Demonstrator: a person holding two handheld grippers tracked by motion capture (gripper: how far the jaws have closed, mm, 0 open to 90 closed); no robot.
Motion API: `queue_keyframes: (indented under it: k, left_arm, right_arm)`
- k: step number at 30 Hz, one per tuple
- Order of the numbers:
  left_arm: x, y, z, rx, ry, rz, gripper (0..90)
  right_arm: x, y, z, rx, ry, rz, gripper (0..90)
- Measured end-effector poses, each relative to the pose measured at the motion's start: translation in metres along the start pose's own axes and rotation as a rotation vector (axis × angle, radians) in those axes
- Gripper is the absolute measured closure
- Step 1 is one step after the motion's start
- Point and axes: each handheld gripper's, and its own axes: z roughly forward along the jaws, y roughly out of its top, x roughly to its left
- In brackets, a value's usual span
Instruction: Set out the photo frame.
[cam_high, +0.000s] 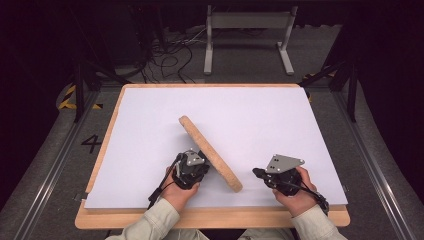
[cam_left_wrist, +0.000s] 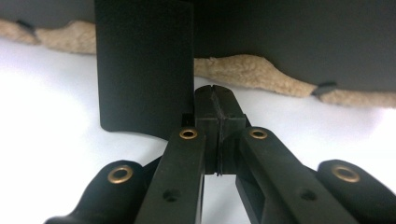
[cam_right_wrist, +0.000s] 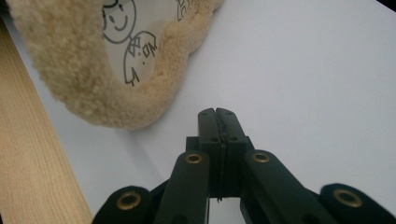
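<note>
A flat beige fleece-edged mat (cam_high: 210, 152) stands tilted on edge on the white worktop (cam_high: 260, 115) near its front edge. The left gripper (cam_high: 192, 167), clenched empty, touches it; the right gripper (cam_high: 257, 173), clenched empty, sits apart.

My table (cam_high: 130, 210) has a pale wood rim under a white sheet (cam_high: 260, 125). The fleecy board (cam_high: 210, 152) near its front edge is tan, with a white face (cam_right_wrist: 135, 42) bearing black line-drawn cartoon figures. Both my grippers (cam_high: 192, 167) (cam_high: 260, 173) are black, their rivets (cam_left_wrist: 188, 134) brass-coloured, their plates (cam_high: 283, 163) grey
</note>
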Motion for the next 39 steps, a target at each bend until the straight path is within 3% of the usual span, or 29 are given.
queue_keyframes:
  k: [12, 17, 24, 33, 39]
  left_arm:
    - [0.028, -0.005, -0.007, -0.015, 0.048, -0.058, 89.5]
    - [0.038, -0.007, -0.009, -0.022, 0.023, -0.070, 88.6]
    - [0.037, -0.013, -0.036, -0.029, -0.031, -0.060, 88.0]
    - [0.017, -0.023, -0.072, -0.047, -0.111, -0.026, 89.7]
    - [0.005, -0.020, -0.094, -0.116, -0.122, -0.007, 89.9]
  right_arm:
    - [0.001, 0.000, 0.000, -0.001, 0.004, 0.000, 90.0]
    - [0.001, 0.001, 0.001, -0.001, 0.005, -0.001, 90.0]
    - [0.002, 0.002, 0.002, -0.002, 0.013, -0.004, 90.0]
    - [0.003, 0.007, 0.008, -0.005, 0.031, -0.016, 90.0]
    - [0.003, 0.009, 0.011, -0.004, 0.040, -0.028, 90.0]
